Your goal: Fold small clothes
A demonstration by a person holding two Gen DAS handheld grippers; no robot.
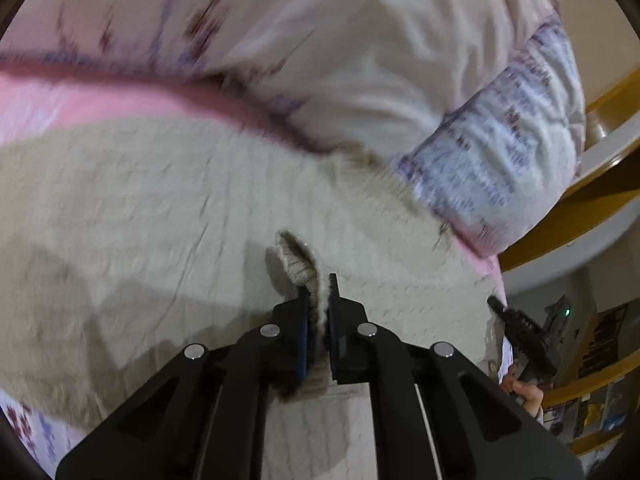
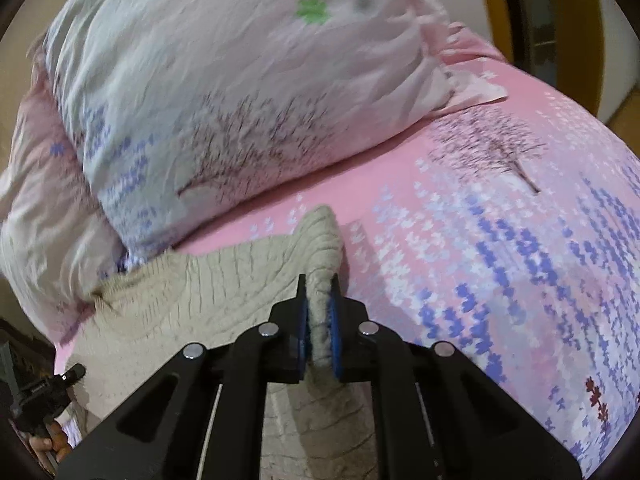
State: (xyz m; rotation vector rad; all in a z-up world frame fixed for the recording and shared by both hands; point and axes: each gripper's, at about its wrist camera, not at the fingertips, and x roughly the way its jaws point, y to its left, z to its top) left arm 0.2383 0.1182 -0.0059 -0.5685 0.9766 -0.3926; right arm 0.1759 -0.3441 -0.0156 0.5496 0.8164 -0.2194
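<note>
— What's around us?
— A bed, pink sheet (image 2: 460, 184) printed with trees and purple flowers. A pale pillow (image 2: 224, 92) lies at its ten o'clock.
— Beyond it?
— A yellow-brown wooden frame (image 2: 576, 28) at one o'clock.

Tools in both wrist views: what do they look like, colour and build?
Both look alike: the left tool and the right tool are matte black plastic linkages with round silver pivot pins, thin pale rods along the frame, and blue pads inside the fingers. No cables, markings or sleeves show.
</note>
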